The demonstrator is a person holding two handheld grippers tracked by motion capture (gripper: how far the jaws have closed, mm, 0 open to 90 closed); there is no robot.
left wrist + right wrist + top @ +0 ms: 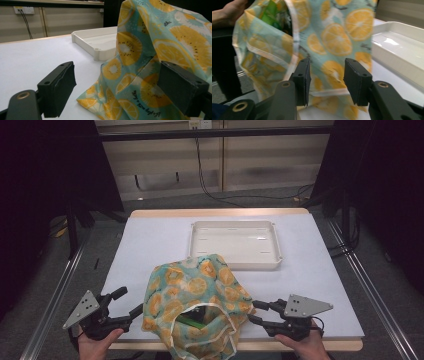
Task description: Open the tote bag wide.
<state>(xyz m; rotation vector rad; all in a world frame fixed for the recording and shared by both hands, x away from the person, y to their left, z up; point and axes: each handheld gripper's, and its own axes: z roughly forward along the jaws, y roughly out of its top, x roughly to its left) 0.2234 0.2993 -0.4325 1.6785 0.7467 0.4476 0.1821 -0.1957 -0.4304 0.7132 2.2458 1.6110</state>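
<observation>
Covering white table (150,245), dark curtains (45,180)

Overhead light falls evenly on the table (150,245) in the high view, rendering its white surface pale and flat, while dark curtains at both sides and the floor beyond stay dim. Shadows on the surface are soft and short. A small glare patch sits on the floor of the white tray (260,238), repeated as a bright streak in the right gripper view (390,41). That view is motion-blurred: the orange-print cloth bag (332,37) is smeared, its edges soft. The left gripper view is sharper on the bag's print (140,65), with the background wall slightly soft. All 3 pictures are low-resolution and grainy.
</observation>
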